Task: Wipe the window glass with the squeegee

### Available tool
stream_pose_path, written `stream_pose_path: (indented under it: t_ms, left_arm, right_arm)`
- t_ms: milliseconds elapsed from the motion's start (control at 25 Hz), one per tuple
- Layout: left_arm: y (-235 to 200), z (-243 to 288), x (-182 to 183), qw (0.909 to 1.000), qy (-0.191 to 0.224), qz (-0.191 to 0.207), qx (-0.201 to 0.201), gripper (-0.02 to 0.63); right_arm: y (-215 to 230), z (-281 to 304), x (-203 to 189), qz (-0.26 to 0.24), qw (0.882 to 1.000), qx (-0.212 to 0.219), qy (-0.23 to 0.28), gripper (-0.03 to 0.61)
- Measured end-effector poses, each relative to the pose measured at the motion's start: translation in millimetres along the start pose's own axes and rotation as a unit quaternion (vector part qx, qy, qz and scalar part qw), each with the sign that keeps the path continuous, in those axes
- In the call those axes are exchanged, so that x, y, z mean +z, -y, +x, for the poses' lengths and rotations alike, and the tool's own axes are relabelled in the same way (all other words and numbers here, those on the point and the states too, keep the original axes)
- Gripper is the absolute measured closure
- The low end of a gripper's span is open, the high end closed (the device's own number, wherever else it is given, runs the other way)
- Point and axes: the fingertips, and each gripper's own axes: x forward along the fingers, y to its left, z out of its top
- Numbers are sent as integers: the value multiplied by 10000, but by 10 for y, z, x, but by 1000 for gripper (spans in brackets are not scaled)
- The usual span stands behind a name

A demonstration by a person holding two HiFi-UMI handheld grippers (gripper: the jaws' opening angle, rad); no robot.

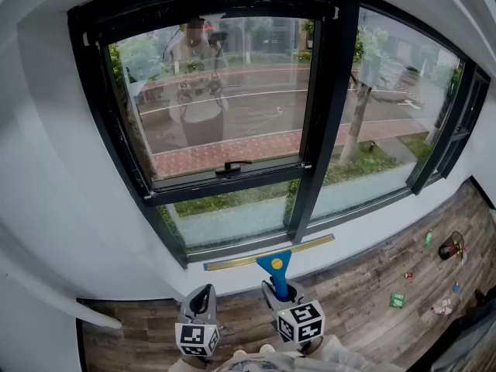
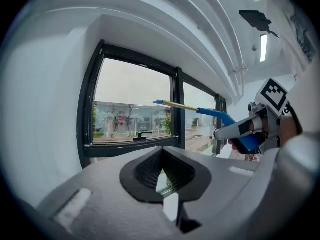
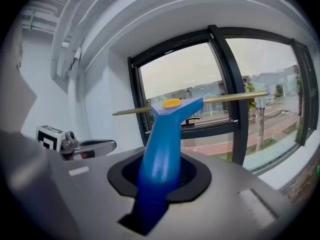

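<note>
Right claw (image 3: 161, 171) is clenched on the blue handle of the squeegee (image 1: 273, 263), held upright before the window glass (image 1: 225, 107), apparently not touching it. Left claw (image 2: 162, 176) is closed, empty. The squeegee is likely light, stiff plastic, and mid-handle suits gripping.

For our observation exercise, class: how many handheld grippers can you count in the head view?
2. The left gripper is at bottom centre-left, holding nothing. The right gripper is just beside it, clamped on the blue squeegee handle. None seem hidden.
</note>
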Motion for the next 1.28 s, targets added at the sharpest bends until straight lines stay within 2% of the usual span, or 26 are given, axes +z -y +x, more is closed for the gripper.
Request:
stream_pose_path:
  t_ms: [280, 600, 800, 1000, 1280]
  left_arm:
    - [133, 20, 39, 9991, 143, -299, -259, 614]
    - [306, 264, 53, 9990, 111, -230, -380, 614]
    - [374, 556, 156, 9993, 163, -189, -275, 614]
    - [156, 933, 334, 9998, 135, -4, -140, 614]
    - [-566, 1792, 427, 9998, 137, -79, 83, 614]
  right_arm:
    - [43, -49, -14, -20, 10000, -50, 2, 488]
    - [278, -110, 2, 110, 9999, -66, 93, 486]
    - [602, -61, 24, 180, 9997, -118, 119, 486]
    - [761, 286, 124, 197, 9997, -58, 106, 486]
    - [1036, 1286, 468, 106, 9999, -35, 84, 486]
